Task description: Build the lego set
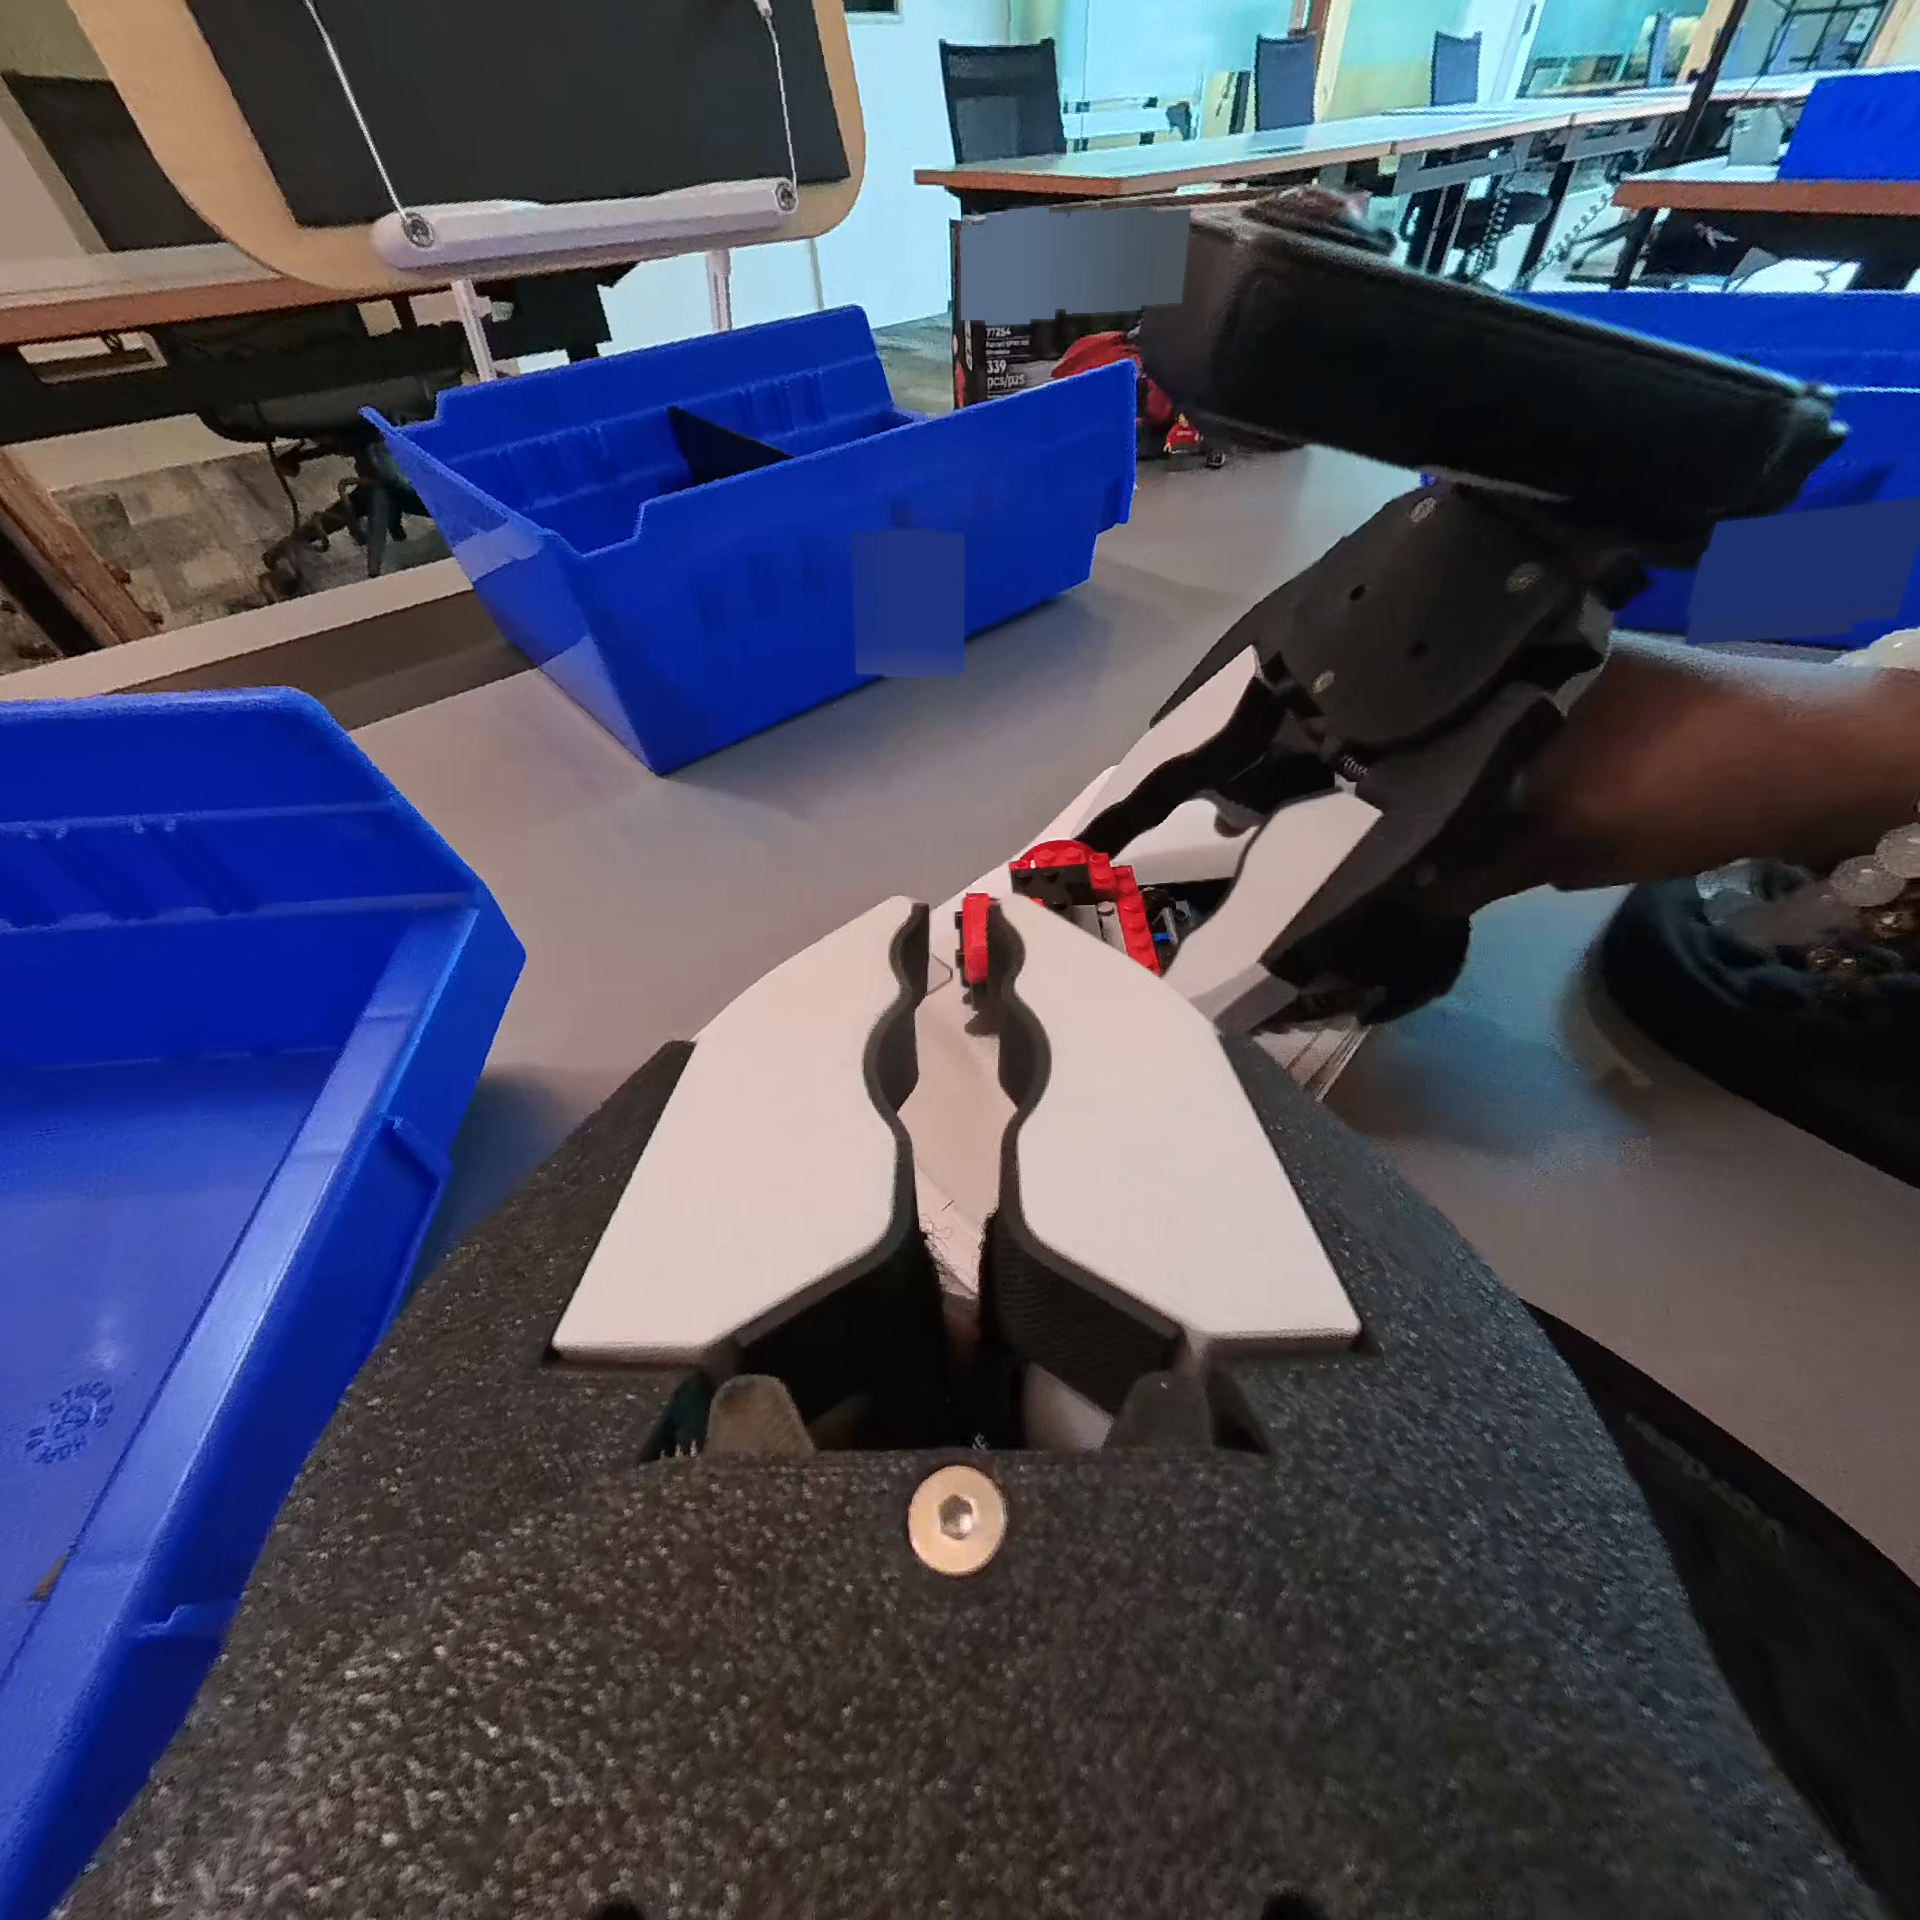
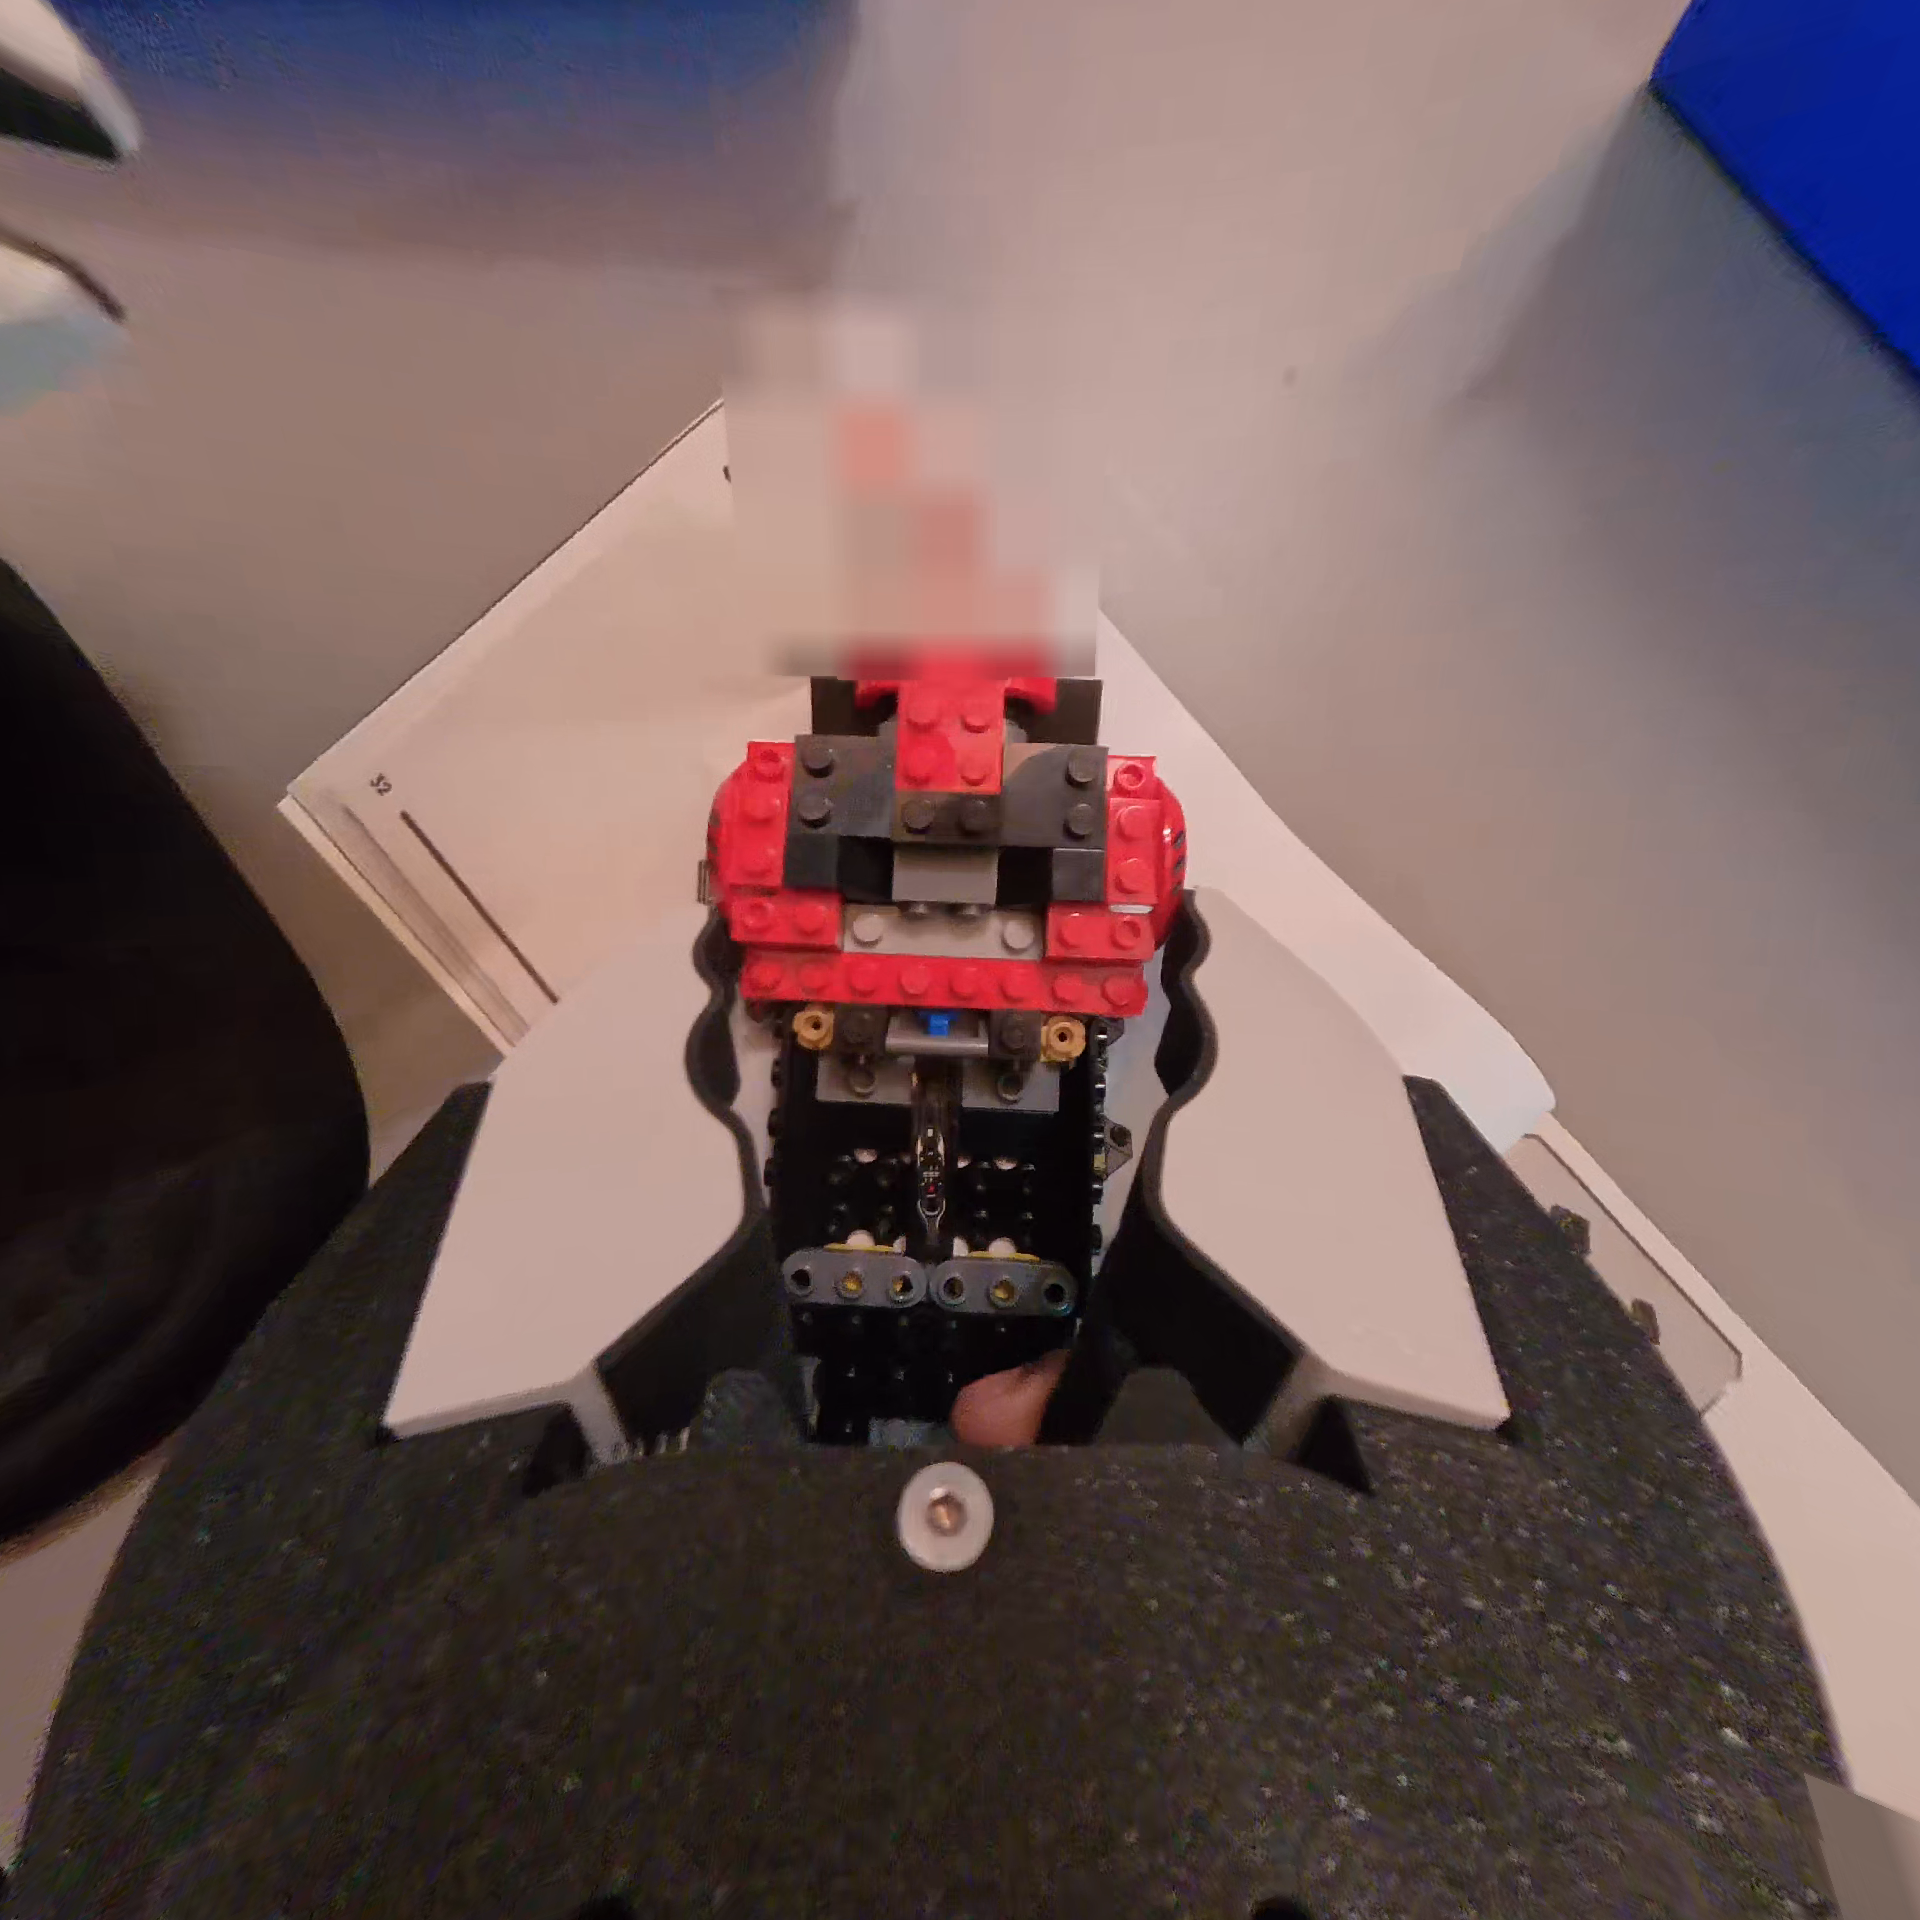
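My left gripper [image 1: 961, 940] is shut on a small red lego piece [image 1: 977, 938] at its fingertips, just short of the model. The red and black lego car model [image 2: 940, 935] sits between the fingers of my right gripper [image 2: 945, 925], which is shut on its black chassis. In the left wrist view the model [image 1: 1091, 894] shows beyond the red piece, with the right gripper [image 1: 1174, 883] coming in from the right, held by a hand [image 1: 1714, 758]. Both are low over the open instruction booklet [image 2: 540, 790].
A blue bin [image 1: 748, 540] stands at the back on the grey table [image 1: 727, 852]. Another blue bin [image 1: 208, 1091] is close on the left. The lego set box [image 1: 1049, 312] stands behind. A dark round thing [image 1: 1766, 1018] lies at the right. Some 11 cm of space lies between my two pairs of fingers.
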`<state>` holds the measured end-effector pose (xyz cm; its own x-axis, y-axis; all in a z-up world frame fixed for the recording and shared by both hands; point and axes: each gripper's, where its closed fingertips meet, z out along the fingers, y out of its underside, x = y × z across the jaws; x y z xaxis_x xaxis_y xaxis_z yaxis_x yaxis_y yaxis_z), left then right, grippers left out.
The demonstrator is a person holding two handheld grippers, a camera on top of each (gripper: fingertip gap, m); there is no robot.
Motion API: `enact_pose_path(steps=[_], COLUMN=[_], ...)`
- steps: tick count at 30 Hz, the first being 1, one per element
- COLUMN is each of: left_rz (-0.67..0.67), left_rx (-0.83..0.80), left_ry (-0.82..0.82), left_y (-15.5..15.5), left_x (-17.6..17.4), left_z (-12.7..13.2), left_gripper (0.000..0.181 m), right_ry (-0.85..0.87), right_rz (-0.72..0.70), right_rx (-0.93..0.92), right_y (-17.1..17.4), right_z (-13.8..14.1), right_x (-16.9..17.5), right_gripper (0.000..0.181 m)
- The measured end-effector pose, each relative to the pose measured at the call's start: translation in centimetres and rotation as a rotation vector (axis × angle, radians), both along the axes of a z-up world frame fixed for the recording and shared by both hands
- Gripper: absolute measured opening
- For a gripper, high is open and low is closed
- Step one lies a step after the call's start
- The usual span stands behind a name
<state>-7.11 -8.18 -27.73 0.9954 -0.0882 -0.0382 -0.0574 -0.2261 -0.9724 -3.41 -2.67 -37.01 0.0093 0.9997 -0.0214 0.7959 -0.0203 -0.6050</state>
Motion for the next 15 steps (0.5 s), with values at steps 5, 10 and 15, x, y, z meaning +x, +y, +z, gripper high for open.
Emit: enact_pose_path(steps=[5, 10, 15], left_rz=[-0.004, -0.001, -0.012], left_rx=[0.027, 0.060, 0.055], left_ry=[-0.030, -0.072, -0.088], left_y=[-0.2, -0.4, -0.4], left_x=[-0.2, -0.5, -0.4], left_z=[0.3, 0.7, 0.6], left_gripper=[0.010, 0.010, 0.010], right_ry=[0.059, 0.315, 0.684], right_rz=[0.015, 0.059, 0.183], right_rx=[-0.092, -0.449, -0.900], right_y=[0.3, 0.3, 0.5], right_z=[0.8, 6.7, 15.8], right_x=[0.1, 0.3, 1.6], right_gripper=[0.079, 0.078, 0.078])
